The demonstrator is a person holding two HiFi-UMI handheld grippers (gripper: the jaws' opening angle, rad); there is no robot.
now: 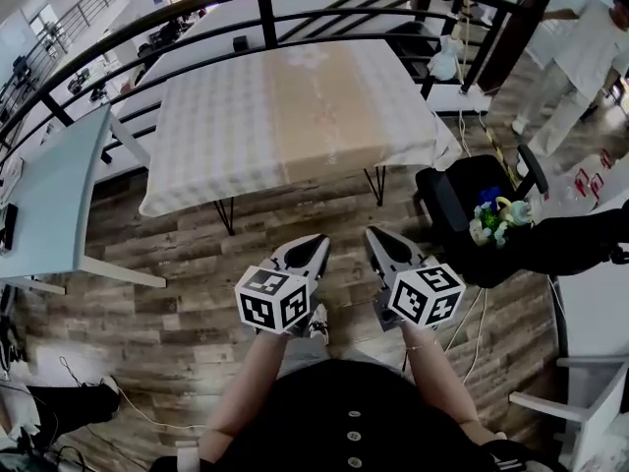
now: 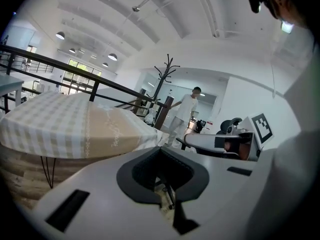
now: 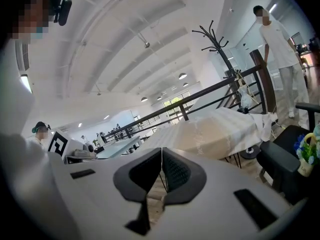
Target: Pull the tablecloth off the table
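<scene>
A beige-and-white checked tablecloth (image 1: 285, 116) with a tan middle band covers the table and hangs over its edges. It also shows in the left gripper view as the tablecloth (image 2: 75, 124) and in the right gripper view as the tablecloth (image 3: 210, 131). My left gripper (image 1: 311, 247) and right gripper (image 1: 381, 242) are held side by side close to my body, over the wooden floor and well short of the table's near edge. The left gripper (image 2: 162, 154) and the right gripper (image 3: 161, 151) each have their jaws together, with nothing between them.
A black railing (image 1: 265, 13) runs behind the table. To the right stands a black office chair (image 1: 457, 200) with a flower toy (image 1: 496, 216) on it. A pale blue table (image 1: 49, 195) is at the left. A person in white (image 1: 580, 57) stands at the far right.
</scene>
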